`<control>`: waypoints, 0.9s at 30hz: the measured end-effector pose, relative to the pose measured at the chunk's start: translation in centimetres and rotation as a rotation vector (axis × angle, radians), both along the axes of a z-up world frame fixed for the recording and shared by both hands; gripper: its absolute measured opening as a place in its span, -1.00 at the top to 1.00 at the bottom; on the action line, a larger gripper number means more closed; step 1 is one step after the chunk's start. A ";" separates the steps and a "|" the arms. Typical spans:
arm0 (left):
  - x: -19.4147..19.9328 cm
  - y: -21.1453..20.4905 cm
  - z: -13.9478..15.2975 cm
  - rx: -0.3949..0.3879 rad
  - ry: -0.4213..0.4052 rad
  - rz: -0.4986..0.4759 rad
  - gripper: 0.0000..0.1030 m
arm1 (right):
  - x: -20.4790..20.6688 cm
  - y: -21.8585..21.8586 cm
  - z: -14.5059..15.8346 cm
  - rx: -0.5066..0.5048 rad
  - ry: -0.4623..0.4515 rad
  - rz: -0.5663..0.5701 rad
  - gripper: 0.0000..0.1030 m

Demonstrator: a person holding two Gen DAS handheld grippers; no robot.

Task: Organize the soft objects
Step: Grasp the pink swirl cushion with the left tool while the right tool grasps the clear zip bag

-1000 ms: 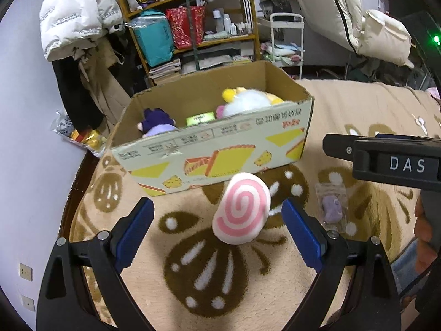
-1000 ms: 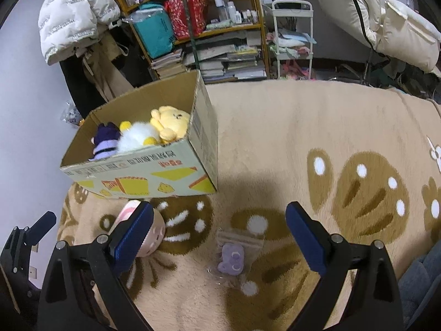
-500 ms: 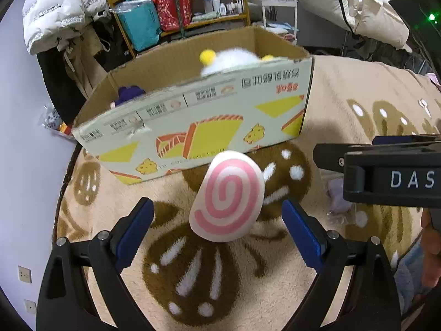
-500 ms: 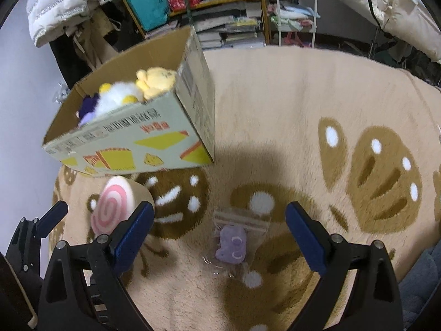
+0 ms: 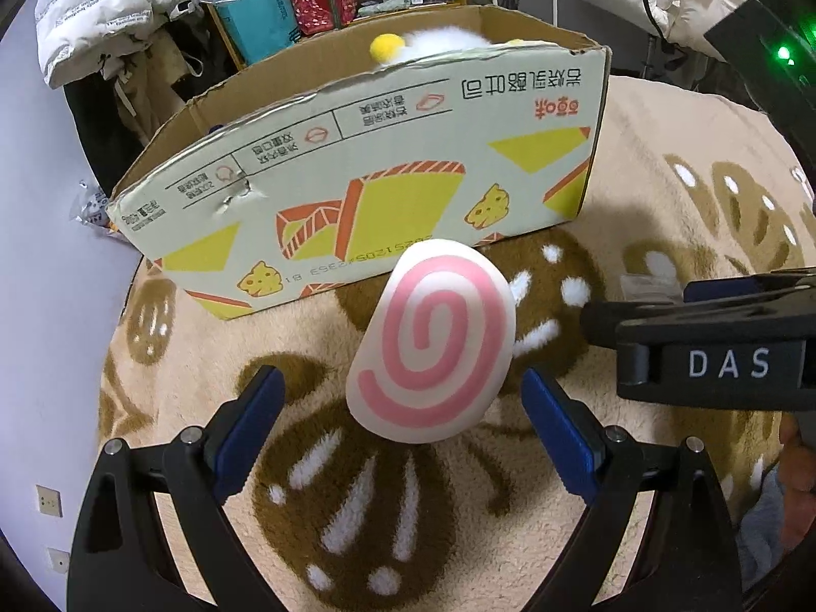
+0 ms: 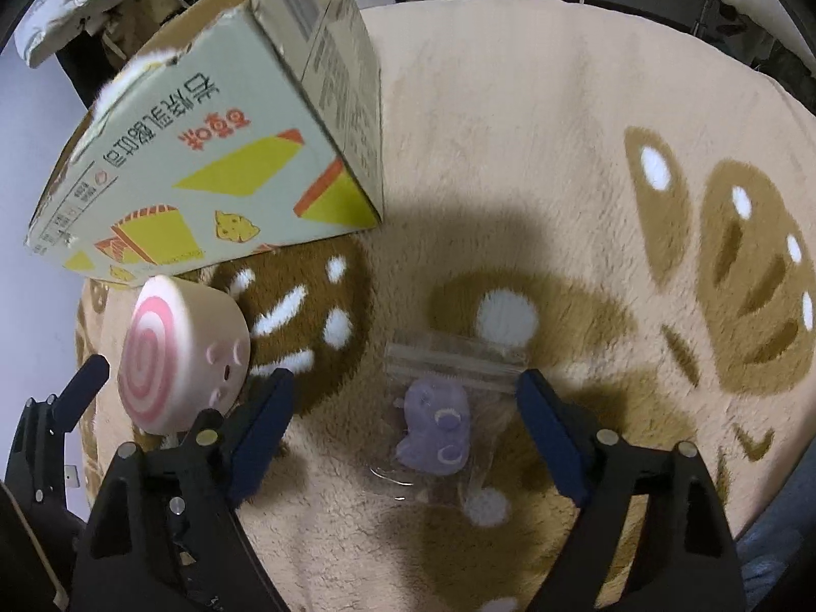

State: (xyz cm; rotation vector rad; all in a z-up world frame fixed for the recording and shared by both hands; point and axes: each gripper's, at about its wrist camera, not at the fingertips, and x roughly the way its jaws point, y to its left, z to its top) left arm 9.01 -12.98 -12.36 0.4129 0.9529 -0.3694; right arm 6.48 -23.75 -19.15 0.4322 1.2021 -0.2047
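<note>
Both claws stood apart and gripped nothing. The left claw [image 5: 400,403] hung over the beige rug [image 5: 637,163], its blue fingers [image 5: 252,421] either side of the pink-swirl plush [image 5: 433,341], which lay on the rug just in front of the cardboard box [image 5: 367,188]. A white and yellow plush [image 5: 433,43] showed above the box rim. The right claw [image 6: 403,433] hovered over a purple plush in a clear zip bag [image 6: 438,428], near the swirl plush on that same rug.
</note>
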 end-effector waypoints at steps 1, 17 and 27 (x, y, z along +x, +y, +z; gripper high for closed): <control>0.0 0.0 -0.1 -0.001 0.000 -0.001 -0.80 | 0.0 0.0 -0.1 0.000 0.002 0.002 -0.78; 0.5 0.5 -0.8 -0.019 0.014 -0.006 -0.34 | 1.0 0.1 -1.6 -0.050 0.061 0.002 -0.34; -0.1 1.0 -0.2 -0.056 0.045 -0.007 0.13 | 1.0 0.6 -0.5 -0.085 0.050 0.043 0.20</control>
